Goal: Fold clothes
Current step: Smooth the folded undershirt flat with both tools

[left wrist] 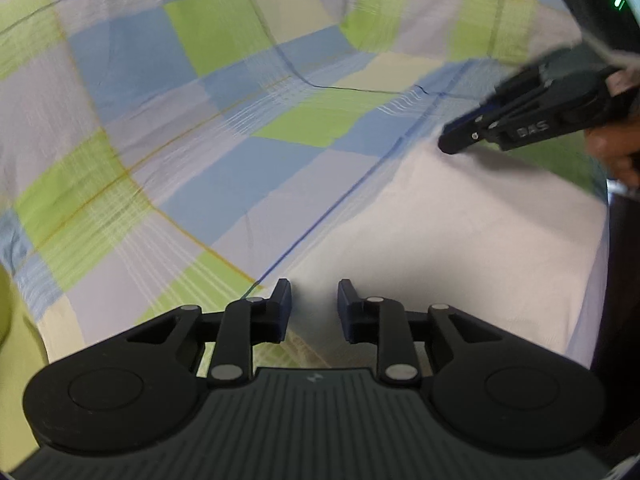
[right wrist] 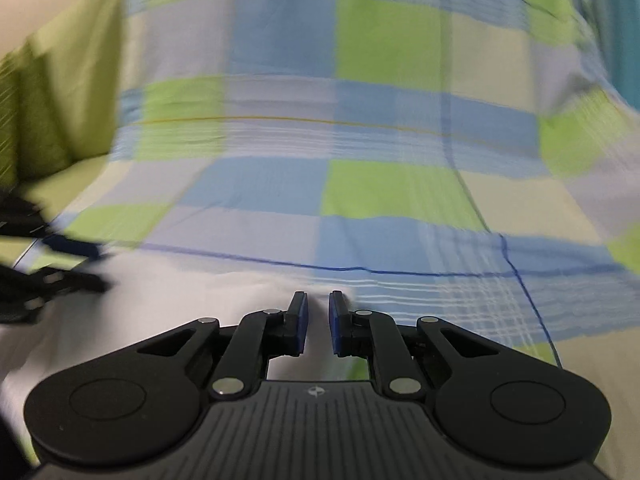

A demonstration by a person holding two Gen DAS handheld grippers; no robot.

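The checked cloth (left wrist: 192, 128), in blue, green and pale squares, lies spread over a green surface (left wrist: 16, 360), with a plain white panel (left wrist: 460, 240) of fabric at its near side. A dark blue line (left wrist: 320, 220) runs along the boundary between checks and white.

Left gripper (left wrist: 314, 308): jaws set apart at a moderate gap, nothing between them, tips hovering over the white panel just beside the blue line.

Right gripper (right wrist: 318, 320): jaws at a narrow gap; the white fabric rises in a small ridge between the tips, but whether they grip it cannot be told. In the left view the gripper's tips sit at the cloth near the check-white boundary, and a hand (left wrist: 612, 156) holds its grip.

Both views are motion-blurred. In the right view the left gripper shows at the left edge as a dark smear.
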